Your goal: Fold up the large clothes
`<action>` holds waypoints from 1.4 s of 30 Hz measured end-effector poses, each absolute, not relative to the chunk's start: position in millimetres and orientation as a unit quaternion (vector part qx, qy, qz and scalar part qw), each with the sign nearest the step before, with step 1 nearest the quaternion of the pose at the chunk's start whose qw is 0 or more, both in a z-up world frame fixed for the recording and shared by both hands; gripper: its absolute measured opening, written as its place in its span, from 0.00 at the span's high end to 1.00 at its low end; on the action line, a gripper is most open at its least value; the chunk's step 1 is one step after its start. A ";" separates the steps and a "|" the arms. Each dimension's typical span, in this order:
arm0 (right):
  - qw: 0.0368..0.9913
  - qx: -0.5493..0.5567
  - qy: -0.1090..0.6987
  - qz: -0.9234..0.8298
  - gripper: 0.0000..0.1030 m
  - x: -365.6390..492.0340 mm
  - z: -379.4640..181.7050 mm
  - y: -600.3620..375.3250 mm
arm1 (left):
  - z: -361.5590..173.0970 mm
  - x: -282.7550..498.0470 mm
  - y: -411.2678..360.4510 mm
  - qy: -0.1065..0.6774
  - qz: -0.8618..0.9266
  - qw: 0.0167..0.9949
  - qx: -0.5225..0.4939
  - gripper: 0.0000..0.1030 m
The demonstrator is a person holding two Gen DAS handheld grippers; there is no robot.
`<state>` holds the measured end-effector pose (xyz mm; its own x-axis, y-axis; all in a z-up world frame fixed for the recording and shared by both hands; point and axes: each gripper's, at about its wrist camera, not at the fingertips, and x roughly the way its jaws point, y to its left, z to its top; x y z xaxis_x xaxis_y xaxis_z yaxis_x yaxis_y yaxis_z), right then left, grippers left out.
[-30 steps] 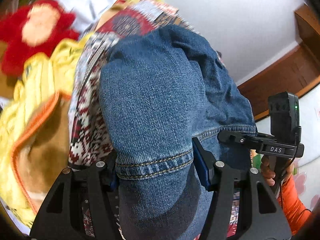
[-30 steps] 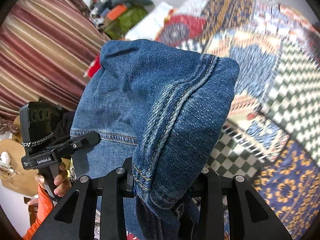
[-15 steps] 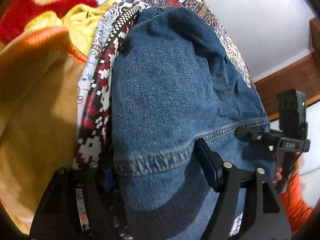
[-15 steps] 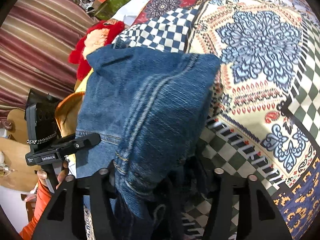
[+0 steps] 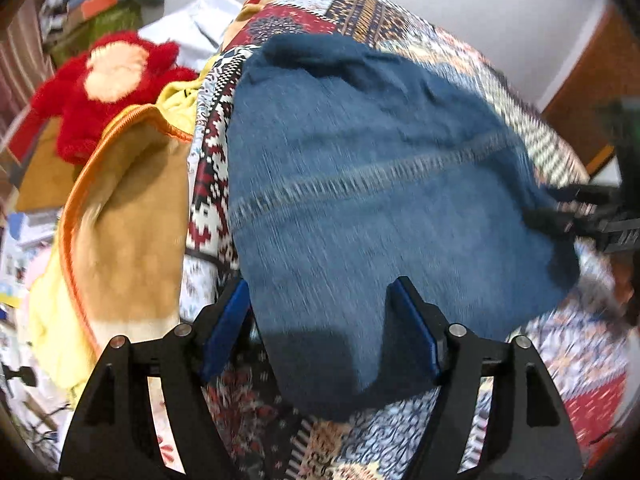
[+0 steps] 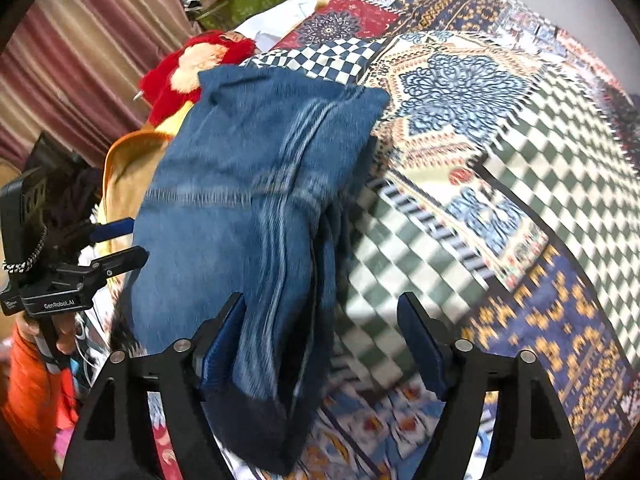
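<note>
Left gripper [image 5: 320, 320]: jaws spread, just opened further, jeans [image 5: 384, 208] edge between pads, unpinched, lying on patterned bedspread [image 5: 560, 360].
Right gripper [image 6: 322, 344]: same, wide apart, folded denim beside left pad, released.

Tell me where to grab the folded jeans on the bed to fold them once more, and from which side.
Take the folded jeans at the near edge, one corner per hand-held gripper, coming from the near side and above. That edge hangs closest, between the open jaws of the right hand-held gripper, and lies free on the patterned bedspread. It is thick, so bite deep.
</note>
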<state>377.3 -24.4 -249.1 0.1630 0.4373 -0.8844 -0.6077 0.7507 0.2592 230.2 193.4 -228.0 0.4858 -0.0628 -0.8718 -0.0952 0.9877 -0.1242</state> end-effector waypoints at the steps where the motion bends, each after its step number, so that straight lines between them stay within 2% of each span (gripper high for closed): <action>1: 0.758 -0.070 0.551 0.343 0.26 376.0 -249.2 -29.4 | -233.6 230.1 188.7 0.507 0.014 0.859 -0.069 0.23; 7: 0.750 -0.044 0.568 0.336 0.24 362.5 -252.6 -51.5 | -250.4 212.4 192.5 0.506 0.034 0.858 -0.087 0.20; 13: 0.774 -0.066 0.539 0.326 0.24 335.6 -220.1 -60.0 | -219.1 193.1 191.0 0.483 0.073 0.869 -0.080 0.20; 18: 0.827 -0.062 0.440 0.345 0.24 300.8 -148.2 -58.1 | -151.2 170.4 181.6 0.400 0.083 0.910 -0.075 0.20; 23: 0.868 -0.037 0.317 0.380 0.24 248.6 -68.9 -58.1 | -64.9 128.5 158.5 0.276 0.085 0.956 -0.059 0.20; 28: 0.891 -0.005 0.218 0.398 0.24 193.7 -12.2 -68.8 | -3.0 79.4 134.3 0.164 0.084 0.981 -0.055 0.20; 35: 0.915 0.003 0.107 0.388 0.24 111.1 33.1 -87.2 | 30.7 21.3 103.6 0.080 0.105 0.991 -0.031 0.20; 42: 0.935 0.011 0.082 0.344 0.24 64.2 29.6 -96.0 | 27.8 -7.2 82.5 0.059 0.125 0.990 -0.025 0.18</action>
